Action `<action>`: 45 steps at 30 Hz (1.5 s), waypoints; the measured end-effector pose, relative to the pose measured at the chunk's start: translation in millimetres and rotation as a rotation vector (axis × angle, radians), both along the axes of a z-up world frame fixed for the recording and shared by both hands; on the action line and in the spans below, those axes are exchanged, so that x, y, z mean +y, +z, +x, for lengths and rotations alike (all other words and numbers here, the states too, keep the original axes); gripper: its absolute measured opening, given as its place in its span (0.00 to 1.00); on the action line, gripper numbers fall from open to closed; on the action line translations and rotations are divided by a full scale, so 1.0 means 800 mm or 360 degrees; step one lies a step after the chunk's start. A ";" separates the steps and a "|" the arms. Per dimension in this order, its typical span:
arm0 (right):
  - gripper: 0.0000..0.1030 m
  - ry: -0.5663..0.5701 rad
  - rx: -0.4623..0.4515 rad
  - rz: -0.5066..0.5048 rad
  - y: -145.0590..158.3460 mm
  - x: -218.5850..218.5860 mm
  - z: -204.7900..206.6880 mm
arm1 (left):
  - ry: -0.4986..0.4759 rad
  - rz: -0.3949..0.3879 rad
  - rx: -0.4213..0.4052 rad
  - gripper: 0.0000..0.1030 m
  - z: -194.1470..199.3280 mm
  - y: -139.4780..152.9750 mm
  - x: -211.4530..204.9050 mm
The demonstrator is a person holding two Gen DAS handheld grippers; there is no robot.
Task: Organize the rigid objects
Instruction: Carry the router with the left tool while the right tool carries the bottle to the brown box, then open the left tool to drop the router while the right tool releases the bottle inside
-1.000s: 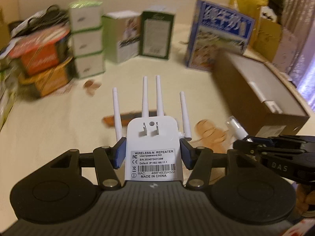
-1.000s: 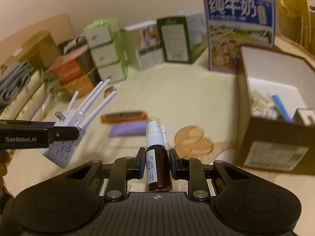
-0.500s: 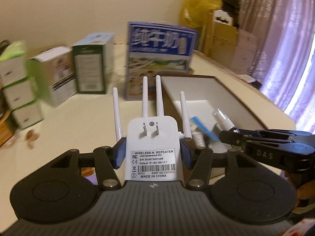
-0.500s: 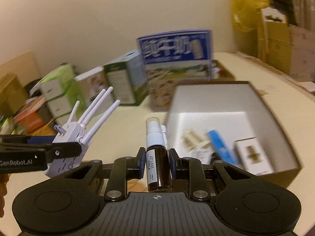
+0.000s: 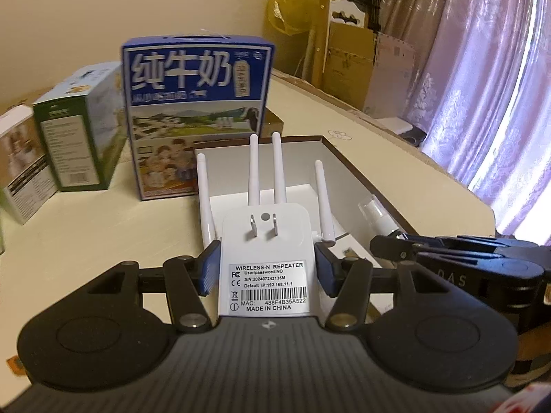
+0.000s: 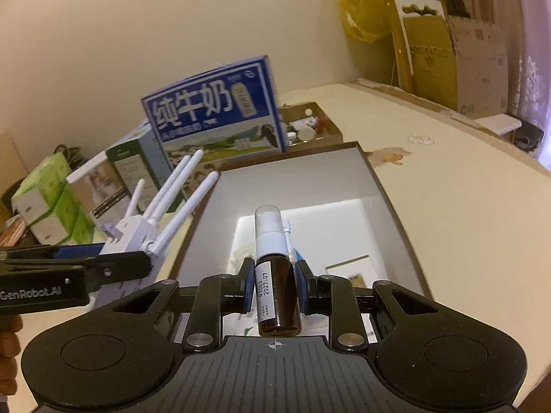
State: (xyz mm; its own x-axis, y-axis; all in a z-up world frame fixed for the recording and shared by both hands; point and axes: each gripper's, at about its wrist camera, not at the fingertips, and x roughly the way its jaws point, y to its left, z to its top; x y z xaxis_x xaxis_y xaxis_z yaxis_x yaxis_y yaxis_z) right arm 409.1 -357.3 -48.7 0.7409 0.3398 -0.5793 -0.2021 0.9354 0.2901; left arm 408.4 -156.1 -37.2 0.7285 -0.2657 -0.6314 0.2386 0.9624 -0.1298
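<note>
Here the left gripper [image 5: 267, 268] clamps a smooth white repeater [image 5: 267, 258] (four antennas), the right gripper [image 6: 273, 287] a brown bottle [image 6: 278, 296].

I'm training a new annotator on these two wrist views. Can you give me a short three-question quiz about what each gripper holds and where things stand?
1. True or false: the left gripper is empty.
2. What does the right gripper hold: A) a wireless repeater, B) a brown spray bottle, C) a milk carton?
3. Fill in: ahead of both grippers lies an open ____ with white inner walls.

Key
1. False: it clamps the white repeater, antennas pointing away.
2. B: the spray bottle stands upright between its pads.
3. Box, in front of the blue milk carton.
</note>
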 end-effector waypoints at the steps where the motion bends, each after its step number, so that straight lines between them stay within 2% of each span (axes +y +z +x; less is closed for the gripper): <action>1: 0.21 0.0000 0.0007 -0.0005 -0.001 -0.003 0.007 | -0.0008 0.0007 0.0004 0.50 0.007 -0.002 -0.005; 12: 0.21 -0.0058 0.0154 -0.0031 -0.026 -0.021 0.085 | -0.0041 0.0085 0.0138 0.50 0.099 -0.036 -0.057; 16: 0.21 -0.0088 0.0231 -0.0053 -0.038 -0.023 0.109 | -0.0038 0.0123 0.0191 0.50 0.126 -0.051 -0.068; 24: 0.21 -0.0106 0.0296 -0.0085 -0.049 -0.022 0.145 | -0.0027 0.0143 0.0283 0.51 0.168 -0.081 -0.073; 27: 0.21 -0.0117 0.0308 -0.0087 -0.052 -0.022 0.156 | -0.0028 0.0107 0.0288 0.47 0.177 -0.088 -0.071; 37: 0.21 -0.0153 0.0289 -0.0011 -0.053 -0.026 0.159 | -0.0047 0.0109 0.0288 0.52 0.178 -0.089 -0.062; 45: 0.21 -0.0178 0.0278 0.0073 -0.041 -0.040 0.138 | -0.0091 0.0127 0.0248 0.57 0.163 -0.075 -0.057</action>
State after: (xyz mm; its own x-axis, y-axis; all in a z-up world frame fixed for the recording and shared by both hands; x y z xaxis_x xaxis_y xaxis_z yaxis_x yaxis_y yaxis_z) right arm 519.8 -389.2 -81.8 0.6653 0.2903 -0.6879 -0.0409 0.9341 0.3546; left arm 539.1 -201.8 -96.9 0.6052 -0.2483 -0.7564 0.2760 0.9566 -0.0933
